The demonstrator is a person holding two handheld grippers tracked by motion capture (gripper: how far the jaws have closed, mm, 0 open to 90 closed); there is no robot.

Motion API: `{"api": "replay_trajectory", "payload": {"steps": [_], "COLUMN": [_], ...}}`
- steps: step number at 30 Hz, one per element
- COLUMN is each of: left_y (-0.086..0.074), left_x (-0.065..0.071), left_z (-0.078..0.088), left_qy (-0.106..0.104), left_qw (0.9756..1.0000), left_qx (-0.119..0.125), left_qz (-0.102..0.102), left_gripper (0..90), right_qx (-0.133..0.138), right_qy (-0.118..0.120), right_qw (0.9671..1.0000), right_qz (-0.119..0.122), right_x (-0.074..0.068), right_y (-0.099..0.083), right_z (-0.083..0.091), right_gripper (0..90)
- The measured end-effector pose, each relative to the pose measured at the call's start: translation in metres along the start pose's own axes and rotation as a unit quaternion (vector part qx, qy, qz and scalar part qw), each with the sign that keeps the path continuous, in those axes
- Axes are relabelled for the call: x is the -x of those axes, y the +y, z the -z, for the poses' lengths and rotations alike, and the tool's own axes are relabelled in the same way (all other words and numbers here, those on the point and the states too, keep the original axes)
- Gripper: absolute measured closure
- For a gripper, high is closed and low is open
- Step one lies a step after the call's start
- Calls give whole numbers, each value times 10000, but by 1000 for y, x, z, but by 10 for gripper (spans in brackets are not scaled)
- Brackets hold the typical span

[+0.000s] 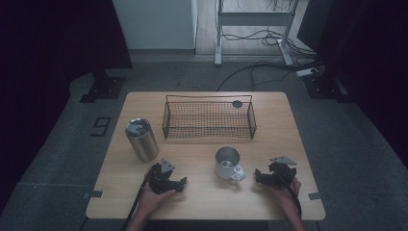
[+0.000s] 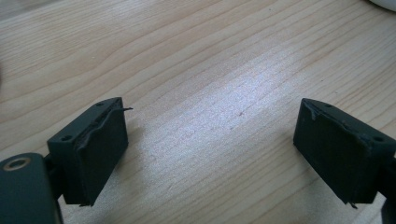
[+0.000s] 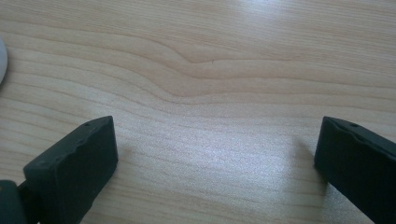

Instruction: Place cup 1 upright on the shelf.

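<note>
On the near half of the table (image 1: 202, 197) I have both grippers resting low, 1 to each side of the mug (image 1: 227, 163). My left gripper (image 1: 182, 183) sits near the front edge, its tips aimed toward the mug. Its own view looks along 2 black pads (image 2: 100, 149) standing well apart with bare wood between them, so it is open and holds nothing. My right gripper (image 1: 257, 176) lies on the other side, also aimed inward at the mug, and its view shows the same: a wide gap, nothing between the pads (image 3: 77, 158), wood grain beneath.

That metal mug stands upright and empty on the wood, with its pale handle turned toward my right gripper, which is why I judge the right side the natural one to take it. It is near both grippers but touched by neither.

Farther back on the left stands a steel tumbler (image 1: 141, 139), upright, lid on, well apart from my left gripper. Across the back sits the wire basket (image 1: 209, 135), empty, open side up, a likely place to put things. Both jaws already stand wide enough for a rim or handle.
</note>
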State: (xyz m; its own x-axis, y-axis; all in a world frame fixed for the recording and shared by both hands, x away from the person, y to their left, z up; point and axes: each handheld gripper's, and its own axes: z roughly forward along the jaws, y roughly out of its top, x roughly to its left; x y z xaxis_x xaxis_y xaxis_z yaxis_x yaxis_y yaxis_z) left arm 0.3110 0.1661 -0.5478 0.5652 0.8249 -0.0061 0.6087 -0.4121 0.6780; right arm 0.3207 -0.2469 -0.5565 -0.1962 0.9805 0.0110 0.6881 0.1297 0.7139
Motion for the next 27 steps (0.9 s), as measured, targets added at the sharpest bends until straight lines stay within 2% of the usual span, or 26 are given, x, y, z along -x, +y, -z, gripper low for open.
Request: {"api": "replay_trajectory", "payload": {"steps": [6,8,9,10,16,19,23,27], "left_y": [0,0,-1,-1,2,2,3,4], "left_x": [0,0,1,1,-1,-3,-4,-5], "left_z": [0,1,3,3,16,25,31,35], "left_qy": [25,106,205,205,219,301,372,349], "left_qw": [10000,9999,9998,9998,9992,9979,9965,9960], "left_qx": [-1,16,70,70,328,544,710,775], "left_qz": [33,62,14,14,52,153,254,265], "left_gripper": [92,90,97,100,132,143,144,145], "right_qx": [4,2,3,3,3,3,4,1], "right_qy": [0,0,0,0,0,0,1,14], "right_qw": [10000,10000,10000,10000,10000,10000,10000,10000], "right_qz": [-2,0,1,1,1,0,0,9], "right_x": [0,0,0,0,0,0,0,1], "right_y": [0,0,0,0,0,0,0,0], "right_z": [0,0,0,0,0,0,0,0], "right_gripper": [0,0,0,0,0,0,0,0]}}
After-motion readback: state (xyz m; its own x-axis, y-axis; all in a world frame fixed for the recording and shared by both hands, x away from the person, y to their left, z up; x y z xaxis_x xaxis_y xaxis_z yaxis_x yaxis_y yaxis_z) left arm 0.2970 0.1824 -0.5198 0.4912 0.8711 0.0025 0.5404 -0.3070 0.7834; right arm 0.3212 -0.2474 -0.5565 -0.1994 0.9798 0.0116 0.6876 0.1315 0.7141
